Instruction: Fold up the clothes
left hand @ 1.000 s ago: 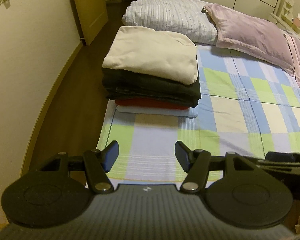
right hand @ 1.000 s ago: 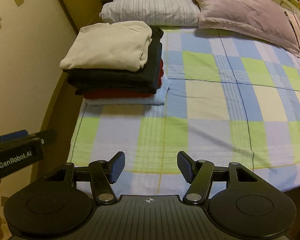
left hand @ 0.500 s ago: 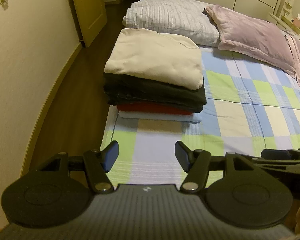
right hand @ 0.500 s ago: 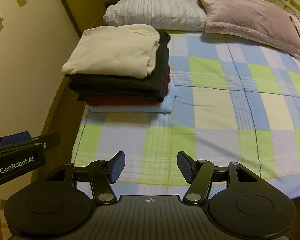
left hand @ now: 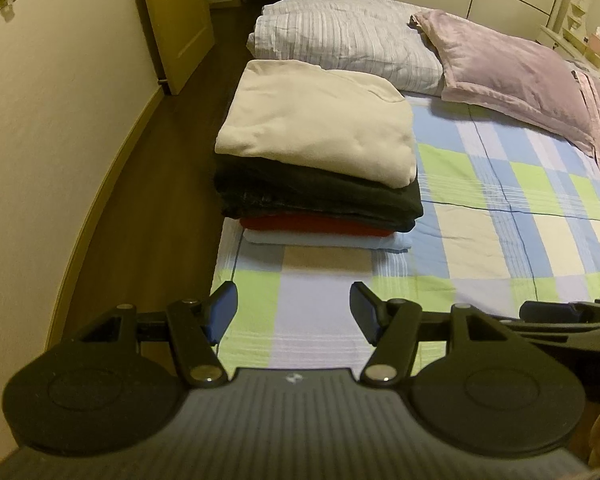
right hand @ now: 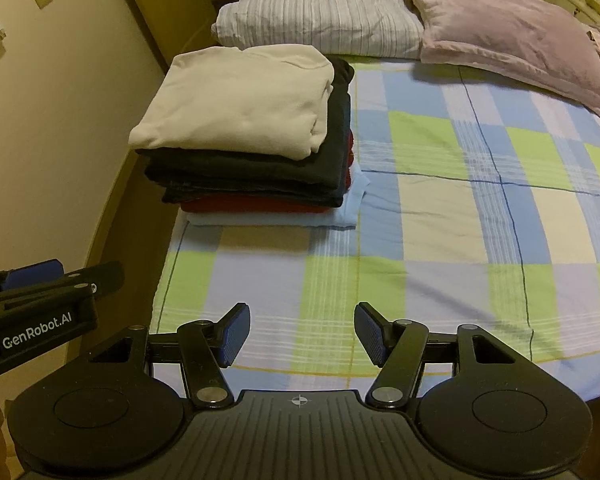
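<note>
Nearest, the left gripper [left hand: 294, 312] and the right gripper [right hand: 300, 334] hang side by side over the near edge of the bed [right hand: 440, 216], both with jaws spread wide and nothing between the pads. No loose garment lies on the checked sheet [left hand: 500, 240] in front of them, so the folding looks to be between items or finished; by my reading the step in hand is either a pause after stacking or a search for the next piece. If more clothes wait, they are out of view, and the next move would call for turning toward them and bringing one onto the bare patch of sheet. Farther on, at the left side of the bed beside its edge, stands the pile of folded clothes [right hand: 244, 140]: a cream top [left hand: 320, 120] uppermost, dark pieces under it, then a red layer [left hand: 316, 228] and a pale blue one [left hand: 324, 240] at the bottom, resting on the sheet. The pile looks neat and fairly square, though the cream top bulges softly. Beyond it lie a striped pillow [left hand: 340, 40] and a mauve pillow [left hand: 508, 76] at the head of the bed.
</note>
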